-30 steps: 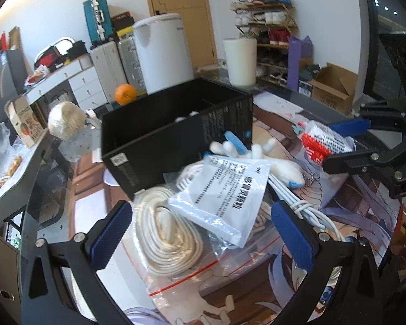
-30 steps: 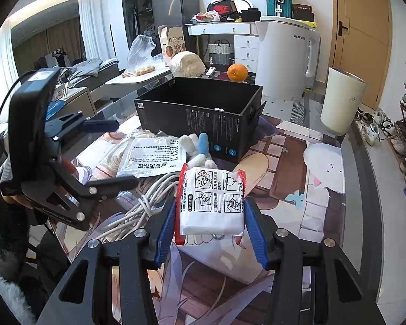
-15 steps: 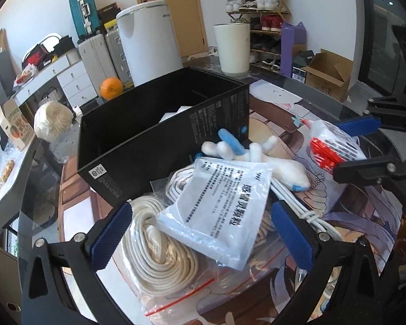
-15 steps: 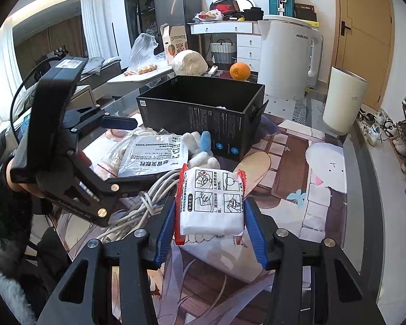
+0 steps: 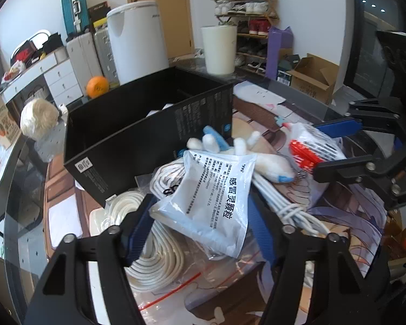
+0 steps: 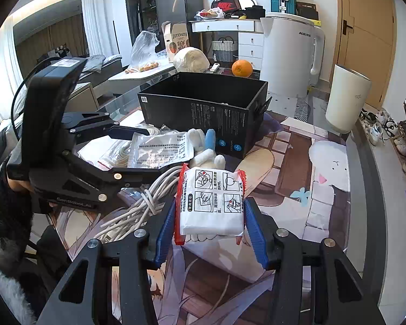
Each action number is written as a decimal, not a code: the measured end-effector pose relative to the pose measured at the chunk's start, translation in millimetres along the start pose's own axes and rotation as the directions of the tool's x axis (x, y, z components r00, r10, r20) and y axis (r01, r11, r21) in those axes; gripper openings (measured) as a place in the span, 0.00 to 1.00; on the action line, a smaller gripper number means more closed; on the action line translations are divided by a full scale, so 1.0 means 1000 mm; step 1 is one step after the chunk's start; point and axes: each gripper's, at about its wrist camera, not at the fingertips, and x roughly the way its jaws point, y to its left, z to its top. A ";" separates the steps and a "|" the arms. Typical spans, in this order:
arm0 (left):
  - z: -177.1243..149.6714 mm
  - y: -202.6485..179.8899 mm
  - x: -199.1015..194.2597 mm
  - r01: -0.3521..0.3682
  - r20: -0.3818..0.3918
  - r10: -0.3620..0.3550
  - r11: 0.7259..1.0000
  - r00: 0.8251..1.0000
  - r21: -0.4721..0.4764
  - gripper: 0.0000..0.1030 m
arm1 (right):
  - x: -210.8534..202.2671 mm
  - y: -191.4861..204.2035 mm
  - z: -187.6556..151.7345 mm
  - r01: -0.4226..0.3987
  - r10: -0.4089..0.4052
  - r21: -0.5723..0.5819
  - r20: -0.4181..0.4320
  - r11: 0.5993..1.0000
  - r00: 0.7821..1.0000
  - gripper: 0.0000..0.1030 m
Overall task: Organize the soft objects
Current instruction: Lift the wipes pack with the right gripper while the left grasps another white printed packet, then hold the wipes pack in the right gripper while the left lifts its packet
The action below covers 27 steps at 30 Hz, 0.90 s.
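Observation:
My left gripper [image 5: 203, 224] is shut on a white printed medicine pouch [image 5: 211, 195], which lies over a bagged white cable coil [image 5: 154, 246]. My right gripper [image 6: 211, 222] is shut on a red-and-white wipes packet [image 6: 211, 200] and holds it above the table mat; the packet also shows in the left wrist view [image 5: 311, 146]. A white plush toy with a blue ear [image 5: 241, 154] lies against the open black box [image 5: 138, 124]. The box [image 6: 203, 108] stands straight ahead of the right gripper, and the left gripper [image 6: 138, 149] is to its left.
Loose white cables [image 6: 138, 200] lie between the grippers. Behind the box stand a white appliance [image 6: 289, 57], an orange [image 6: 241, 68] and a wrapped white ball [image 6: 190, 59]. A white cylinder bin [image 6: 346, 97] stands on the floor at right. The glass table edge [image 5: 21, 178] runs along the left.
My left gripper's fingers have closed in from wide open onto the medicine pouch. My right gripper has stayed still, holding the wipes packet.

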 end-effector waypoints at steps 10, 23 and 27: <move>-0.005 0.005 -0.012 0.014 0.029 -0.013 1.000 0.999 -0.023 0.52 | -0.002 0.000 0.002 0.005 -0.005 -0.004 0.005 1.000 1.000 0.49; -0.013 0.016 -0.029 0.004 0.072 0.001 0.997 0.997 -0.074 0.45 | -0.006 0.007 0.009 0.008 -0.008 -0.023 0.021 1.000 1.000 0.49; -0.010 0.009 -0.025 0.014 0.063 -0.010 0.998 0.998 -0.060 0.66 | -0.005 0.008 0.011 0.010 -0.009 -0.027 0.020 1.000 1.000 0.49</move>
